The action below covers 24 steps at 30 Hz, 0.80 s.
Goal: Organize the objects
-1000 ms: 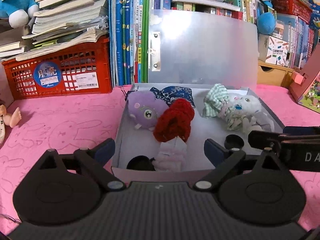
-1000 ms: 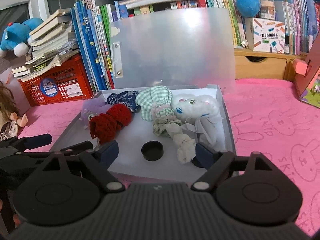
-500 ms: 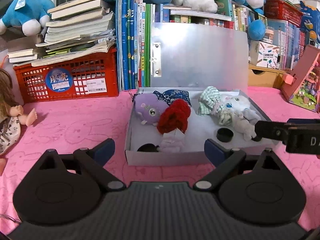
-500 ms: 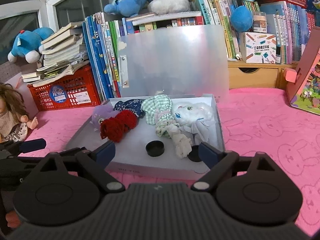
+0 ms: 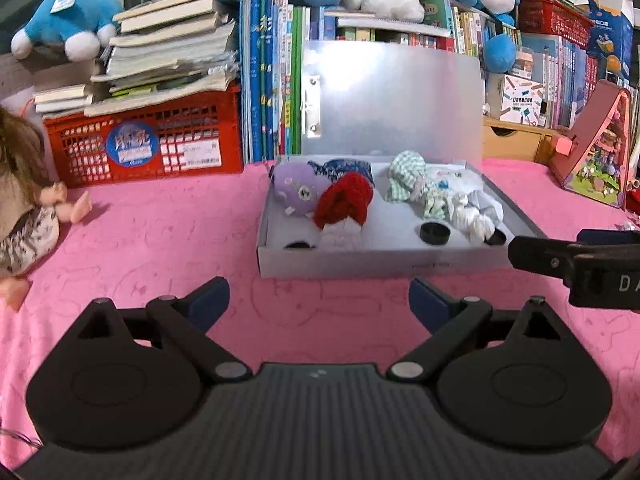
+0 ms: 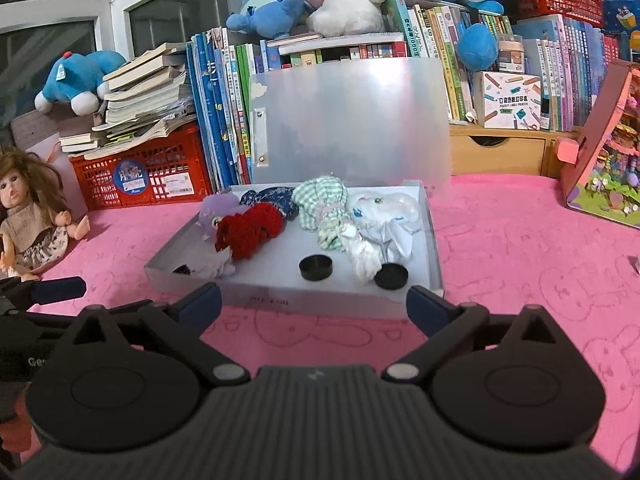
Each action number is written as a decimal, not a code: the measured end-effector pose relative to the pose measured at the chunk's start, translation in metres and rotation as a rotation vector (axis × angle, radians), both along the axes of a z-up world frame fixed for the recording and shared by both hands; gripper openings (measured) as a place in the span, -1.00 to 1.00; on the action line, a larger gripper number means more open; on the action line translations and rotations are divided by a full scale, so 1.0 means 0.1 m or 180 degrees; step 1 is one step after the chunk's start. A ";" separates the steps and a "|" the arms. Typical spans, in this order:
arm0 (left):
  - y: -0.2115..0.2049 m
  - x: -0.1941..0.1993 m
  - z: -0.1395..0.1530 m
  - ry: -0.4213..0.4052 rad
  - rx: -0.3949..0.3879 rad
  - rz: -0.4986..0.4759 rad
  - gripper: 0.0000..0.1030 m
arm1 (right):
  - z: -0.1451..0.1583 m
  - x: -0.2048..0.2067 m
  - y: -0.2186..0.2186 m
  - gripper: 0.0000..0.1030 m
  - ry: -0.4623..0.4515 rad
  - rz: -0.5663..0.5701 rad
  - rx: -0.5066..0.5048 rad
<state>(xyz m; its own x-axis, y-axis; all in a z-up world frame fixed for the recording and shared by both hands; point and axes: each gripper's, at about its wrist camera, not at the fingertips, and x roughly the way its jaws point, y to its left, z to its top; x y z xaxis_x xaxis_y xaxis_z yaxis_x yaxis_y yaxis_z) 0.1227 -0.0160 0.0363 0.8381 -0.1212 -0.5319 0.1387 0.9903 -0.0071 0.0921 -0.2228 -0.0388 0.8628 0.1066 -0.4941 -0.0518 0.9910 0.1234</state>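
An open grey box point(image 5: 360, 266) with its translucent lid point(image 5: 392, 100) raised sits on the pink cloth. Inside lie a purple plush point(image 5: 298, 192), a red knitted piece point(image 5: 346, 202), a blue patterned cloth point(image 5: 344, 168), a green checked cloth point(image 5: 406, 176), a white plush point(image 5: 464, 196) and black caps point(image 5: 434, 234). My left gripper point(image 5: 318, 298) is open and empty, short of the box's front wall. My right gripper point(image 6: 314, 304) hovers before the same wall point(image 6: 320, 300); its jaws are opening with nothing between them.
A red crate point(image 5: 144, 144) stacked with books stands back left beside upright books point(image 5: 272, 84). A doll point(image 6: 32, 216) sits at the left. A pink toy house point(image 6: 600, 160) and a wooden drawer point(image 6: 500, 154) stand at the right. Plush toys top the shelf.
Both grippers have drawn back from the box, which now looks smaller and farther. The right jaws have spread a little wider.
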 end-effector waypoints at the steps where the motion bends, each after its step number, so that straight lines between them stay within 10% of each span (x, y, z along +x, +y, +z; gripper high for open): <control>1: 0.01 -0.02 -0.03 0.0024 -0.0017 -0.0002 0.91 | -0.02 -0.03 0.00 0.99 0.0004 -0.0006 0.0000; 24: 0.04 -0.14 -0.50 0.0327 -0.0008 0.0145 0.91 | -0.54 -0.23 0.12 1.00 0.0322 -0.0094 -0.0283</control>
<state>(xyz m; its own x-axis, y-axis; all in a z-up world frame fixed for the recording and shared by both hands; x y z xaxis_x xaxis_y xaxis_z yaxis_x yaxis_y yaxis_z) 0.1089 -0.0116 -0.0141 0.7839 -0.0855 -0.6149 0.0918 0.9955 -0.0214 0.0690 -0.2112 -0.0924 0.8102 0.0338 -0.5852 -0.0142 0.9992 0.0380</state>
